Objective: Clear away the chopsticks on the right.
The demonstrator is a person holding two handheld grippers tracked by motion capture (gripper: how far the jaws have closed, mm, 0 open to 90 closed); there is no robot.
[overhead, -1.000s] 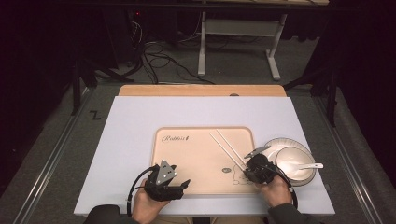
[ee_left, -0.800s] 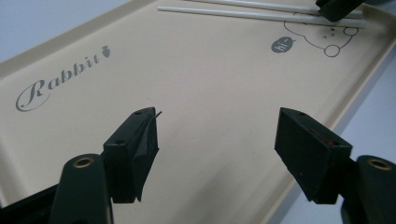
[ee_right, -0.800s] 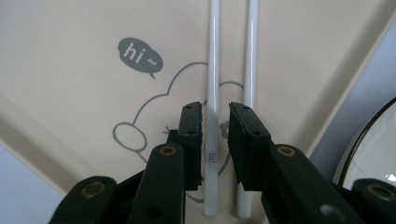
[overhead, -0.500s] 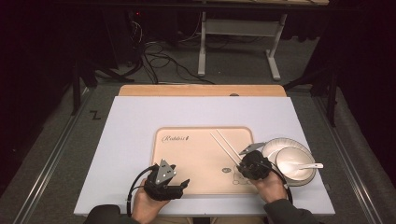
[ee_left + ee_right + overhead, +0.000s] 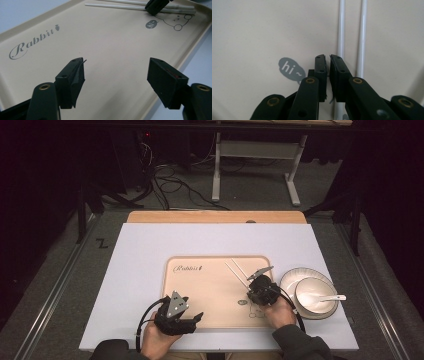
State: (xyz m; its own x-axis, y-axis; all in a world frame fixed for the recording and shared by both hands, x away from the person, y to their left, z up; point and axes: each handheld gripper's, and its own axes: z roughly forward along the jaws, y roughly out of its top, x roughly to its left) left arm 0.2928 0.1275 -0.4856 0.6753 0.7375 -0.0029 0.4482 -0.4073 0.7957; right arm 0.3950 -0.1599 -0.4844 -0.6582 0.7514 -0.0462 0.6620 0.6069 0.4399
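A beige tray (image 5: 210, 270) printed "Rabbit" lies on the white table. Two white chopsticks (image 5: 236, 270) rest side by side on its right part. My right gripper (image 5: 250, 292) is low over the tray at their near ends. In the right gripper view its jaws (image 5: 328, 60) have just been closing and now stand shut with nothing between them. The chopsticks (image 5: 341, 30) lie just right of the jaws, and the "hi~" print (image 5: 289, 68) just left. My left gripper (image 5: 196, 318) rests at the tray's front edge, open and holding nothing (image 5: 116, 82).
A white bowl (image 5: 315, 300) with a white spoon (image 5: 327, 297) in it stands on a white plate (image 5: 292, 277), right of the tray. The table's far edge is a wooden strip (image 5: 215, 216). Beyond it are a dark floor, cables and a stand.
My right gripper has moved left and a little farther across the tray, away from the bowl and toward the chopsticks. The left gripper has stayed in place.
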